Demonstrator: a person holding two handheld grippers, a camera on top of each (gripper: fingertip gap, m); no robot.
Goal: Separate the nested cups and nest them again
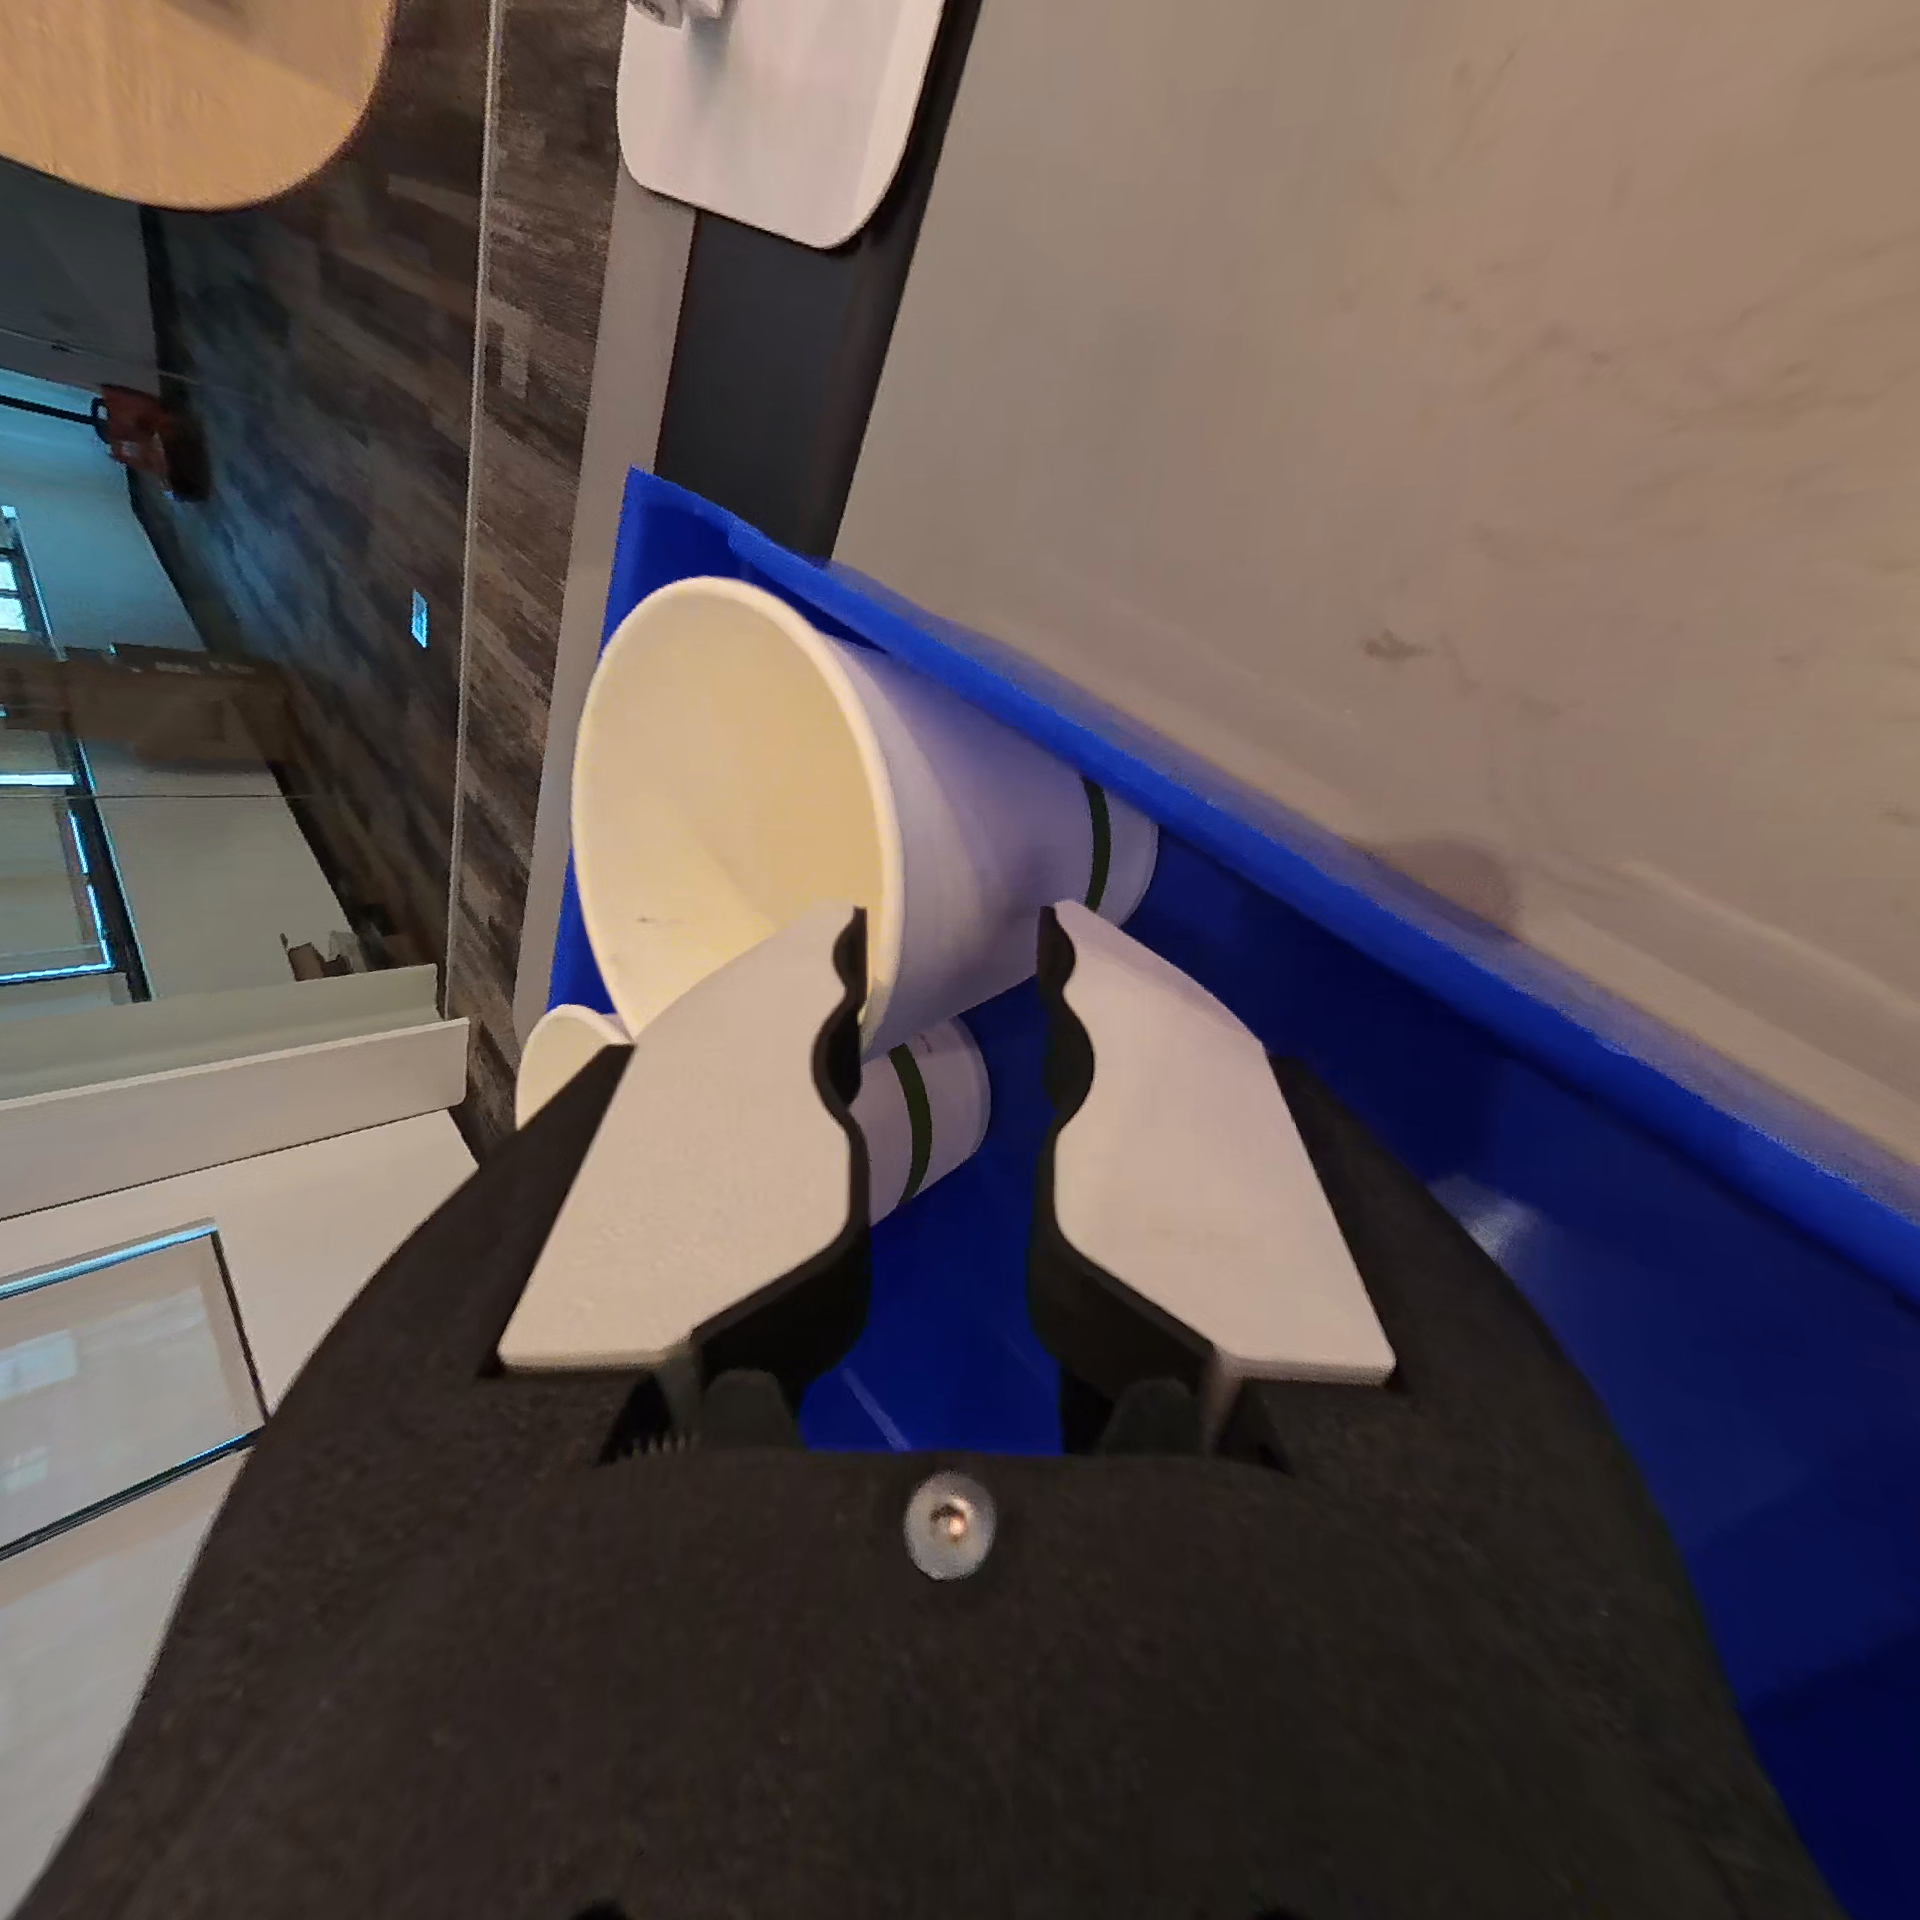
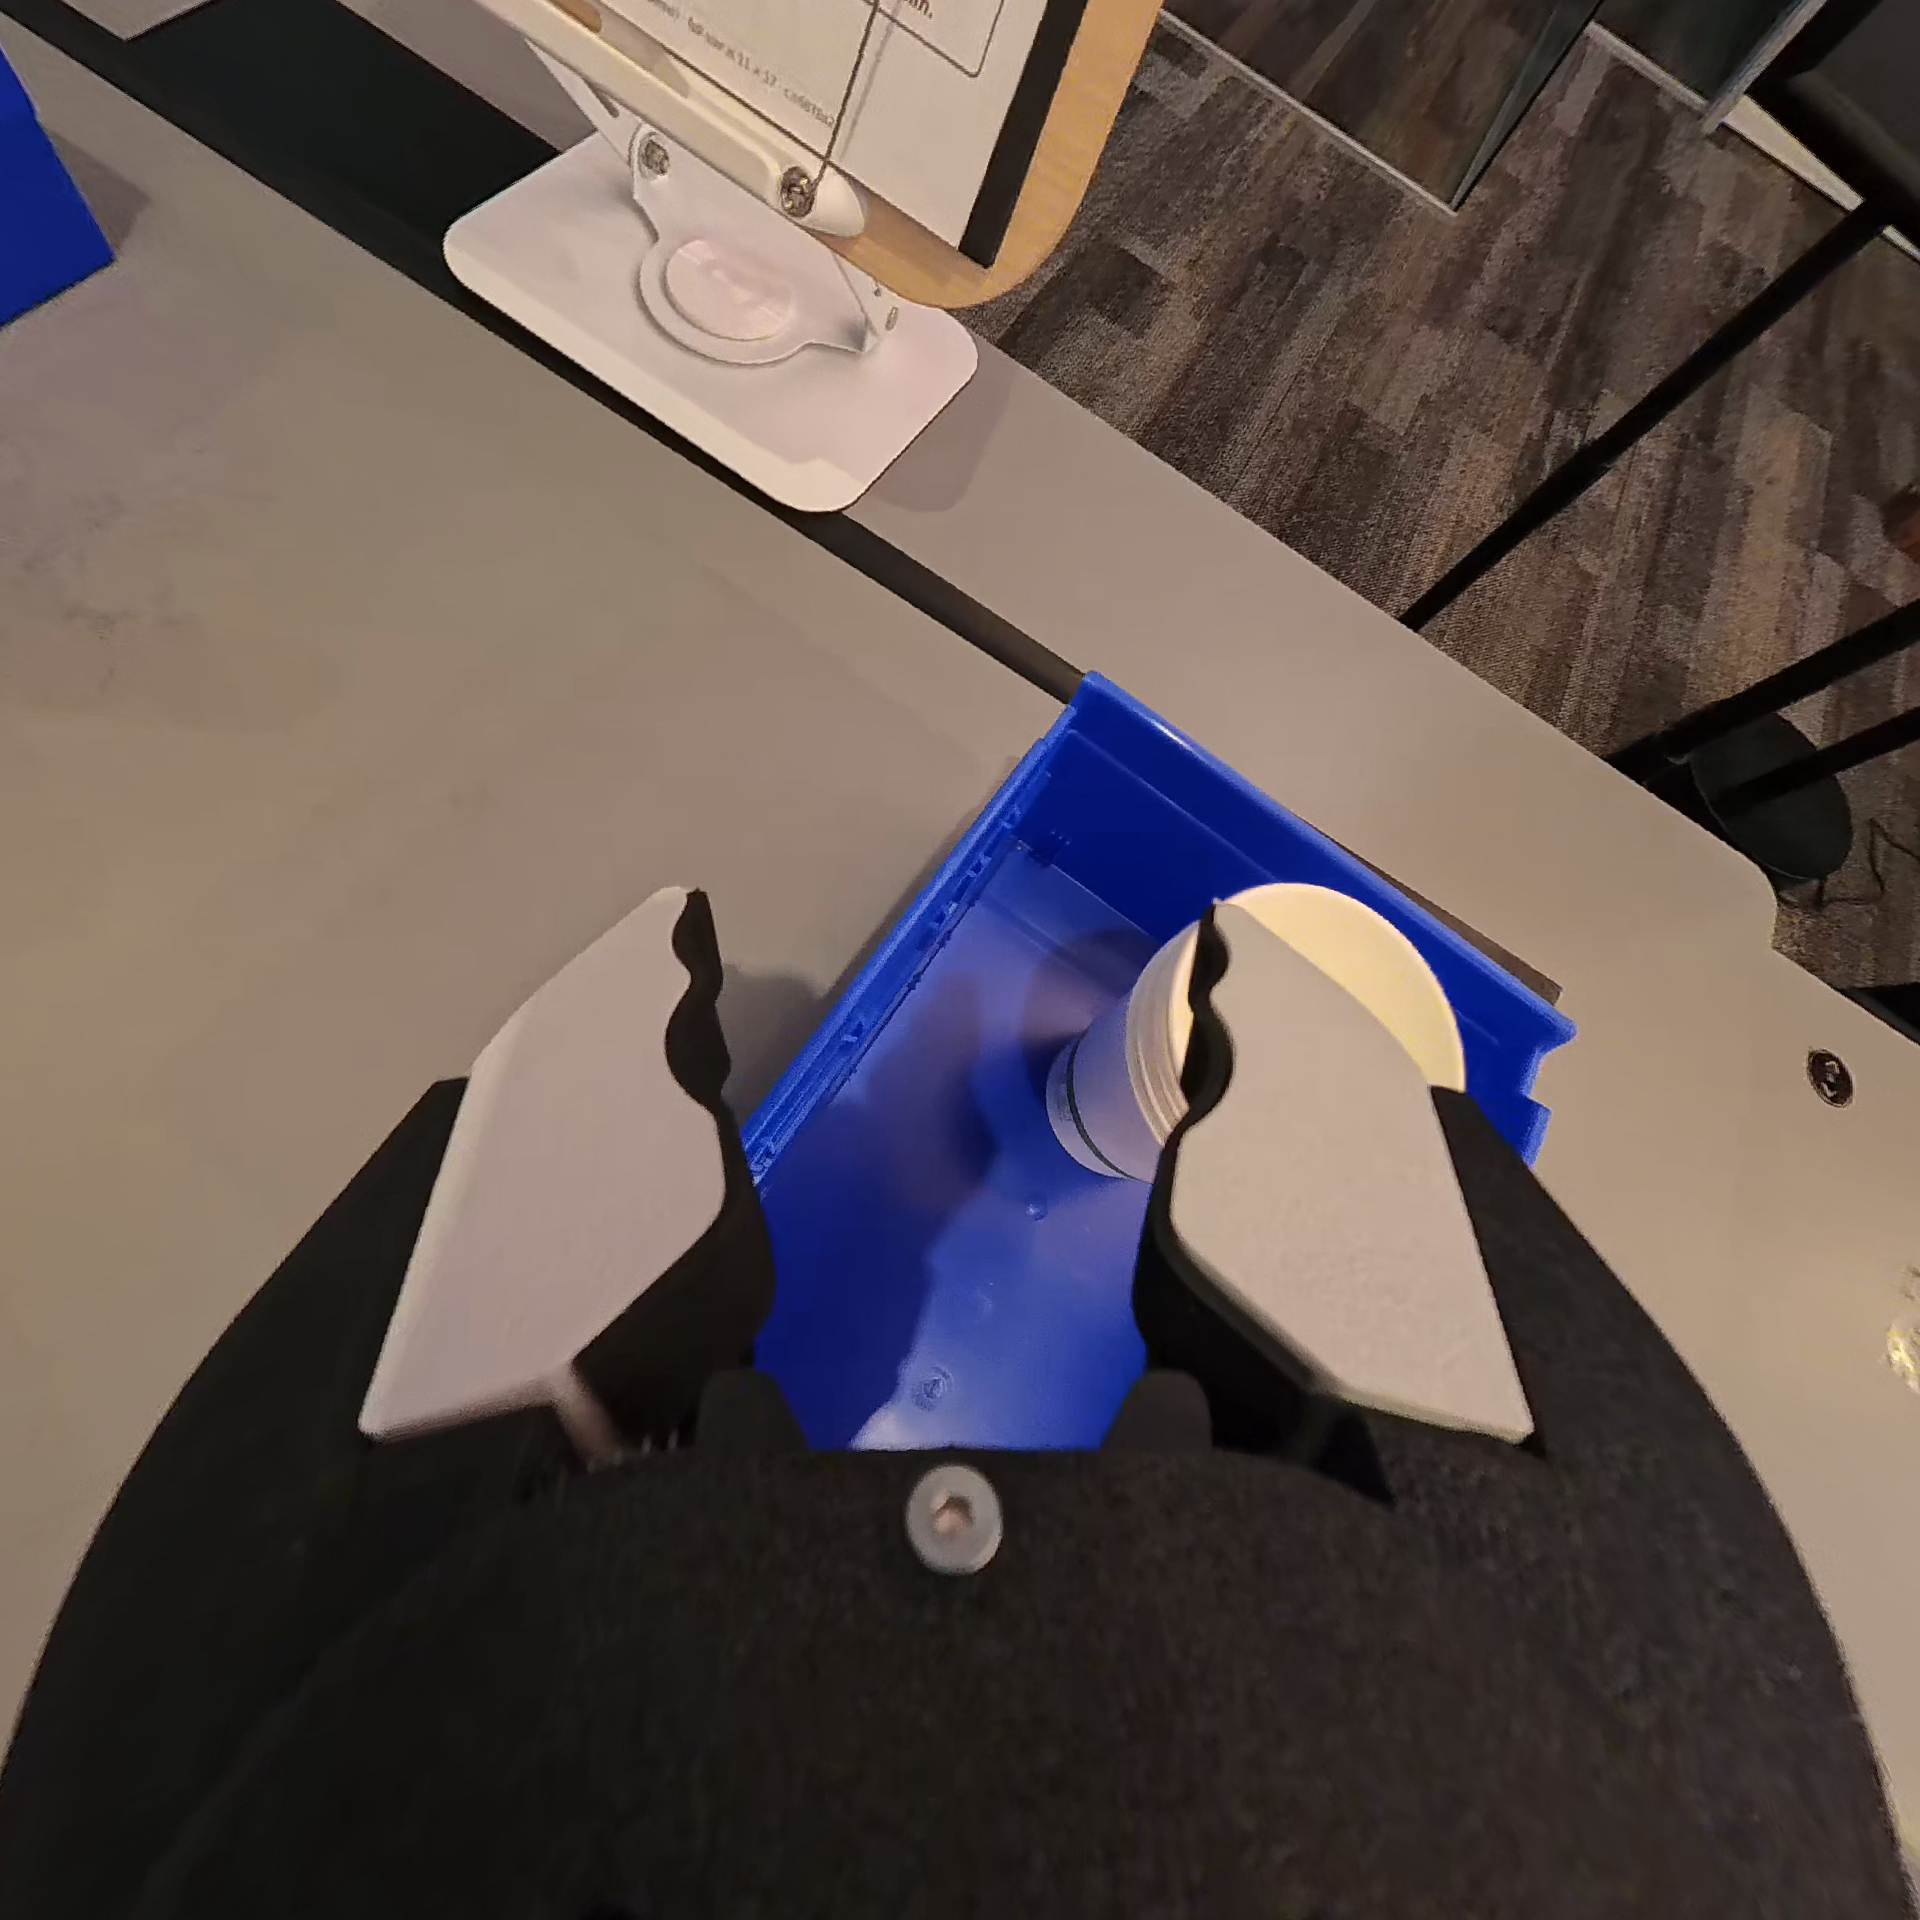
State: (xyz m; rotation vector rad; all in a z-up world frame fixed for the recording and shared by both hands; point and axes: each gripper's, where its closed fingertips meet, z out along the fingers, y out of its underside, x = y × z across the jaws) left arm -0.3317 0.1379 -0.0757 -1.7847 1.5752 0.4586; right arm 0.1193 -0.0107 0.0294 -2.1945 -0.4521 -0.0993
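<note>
In the left wrist view a white paper cup with a green band lies on its side against the wall of a blue bin, mouth to the left. A second cup lies just below it, partly hidden by my left finger. My left gripper is open, its tips at the upper cup's lower rim. In the right wrist view a nested stack of cups lies on its side in the blue bin. My right gripper is open above the bin, and its right finger hides part of the stack.
The bin sits on a grey table near a dark seam. A white stand base with a wood-framed board stands beyond the seam and shows in the left wrist view. Another blue bin is at the far left. Carpet floor lies past the table edge.
</note>
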